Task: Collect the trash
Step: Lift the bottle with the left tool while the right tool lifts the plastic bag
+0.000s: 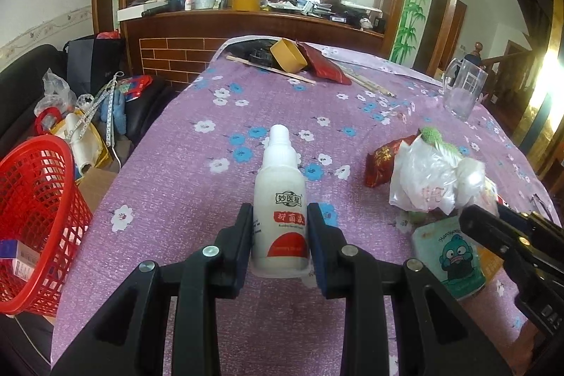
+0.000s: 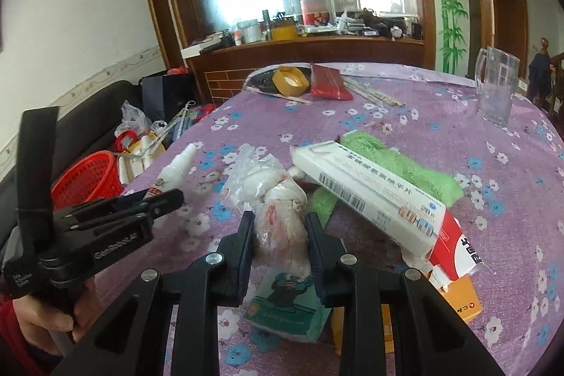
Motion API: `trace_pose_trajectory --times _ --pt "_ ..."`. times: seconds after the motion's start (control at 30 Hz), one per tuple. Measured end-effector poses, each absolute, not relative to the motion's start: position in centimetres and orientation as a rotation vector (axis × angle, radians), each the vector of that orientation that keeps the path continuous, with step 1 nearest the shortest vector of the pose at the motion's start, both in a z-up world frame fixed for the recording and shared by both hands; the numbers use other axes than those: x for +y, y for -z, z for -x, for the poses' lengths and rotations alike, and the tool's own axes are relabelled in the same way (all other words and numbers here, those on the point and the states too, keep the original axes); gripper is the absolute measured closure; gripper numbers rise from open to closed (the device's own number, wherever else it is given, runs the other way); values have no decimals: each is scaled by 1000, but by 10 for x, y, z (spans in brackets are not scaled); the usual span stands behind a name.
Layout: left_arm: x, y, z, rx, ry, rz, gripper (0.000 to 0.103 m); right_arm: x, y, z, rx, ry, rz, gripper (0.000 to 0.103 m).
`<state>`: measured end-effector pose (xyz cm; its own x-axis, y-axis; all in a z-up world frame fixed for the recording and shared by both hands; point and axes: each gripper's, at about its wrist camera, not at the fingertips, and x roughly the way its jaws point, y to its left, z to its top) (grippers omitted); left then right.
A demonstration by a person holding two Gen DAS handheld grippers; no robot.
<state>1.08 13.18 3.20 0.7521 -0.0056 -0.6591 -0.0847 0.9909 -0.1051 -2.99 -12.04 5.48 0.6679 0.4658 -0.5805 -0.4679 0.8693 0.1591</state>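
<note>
My left gripper (image 1: 280,217) is shut on a white spray bottle (image 1: 280,199) with a red label, held over the purple flowered tablecloth (image 1: 197,185). The bottle also shows in the right wrist view (image 2: 176,170), with the left gripper (image 2: 165,199) around it. My right gripper (image 2: 278,224) is shut on a crumpled clear plastic bag (image 2: 271,196). That bag also shows in the left wrist view (image 1: 426,175), with the right gripper (image 1: 469,217) beside it. A red mesh basket (image 1: 38,196) stands off the table's left edge and also shows in the right wrist view (image 2: 88,178).
A tissue pack (image 2: 285,309) with a cartoon lies under the right gripper. A white medicine box (image 2: 366,196), green cloth (image 2: 405,171) and orange box (image 2: 458,302) lie to the right. A glass mug (image 2: 495,87), tape roll (image 2: 290,80) and red packet (image 2: 328,81) sit far back.
</note>
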Motion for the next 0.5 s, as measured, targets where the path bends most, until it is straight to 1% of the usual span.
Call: trace_pose_trajectory --times 0.23,0.5 --pt "128 -39 -1 691 -75 106 74 -115 -63 42 600 -557 2 72" --pt "122 -51 31 672 -59 81 74 -125 -69 62 641 -478 -37 72"
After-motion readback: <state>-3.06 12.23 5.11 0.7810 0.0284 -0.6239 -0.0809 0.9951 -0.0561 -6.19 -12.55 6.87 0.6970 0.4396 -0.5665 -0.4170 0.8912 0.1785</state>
